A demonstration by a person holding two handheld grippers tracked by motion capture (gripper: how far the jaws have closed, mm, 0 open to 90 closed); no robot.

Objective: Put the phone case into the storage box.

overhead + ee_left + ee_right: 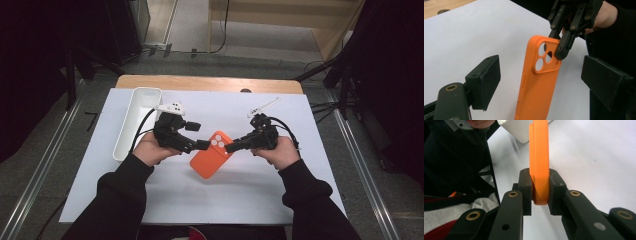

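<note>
Right gripper view shows the right gripper (pixel 540 188) with its jaws pinching the top edge of the orange phone case (pixel 539 157). Above the white sheet (pixel 260 195), right of the white tray (pixel 136 120), the case stands between the spread jaws of the left gripper (pixel 540 82), untouched by its pads.

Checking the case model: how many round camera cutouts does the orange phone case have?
3, clustered in the raised corner of the orange phone case: upper, lower, and one beside the right claw pinching that corner.
</note>
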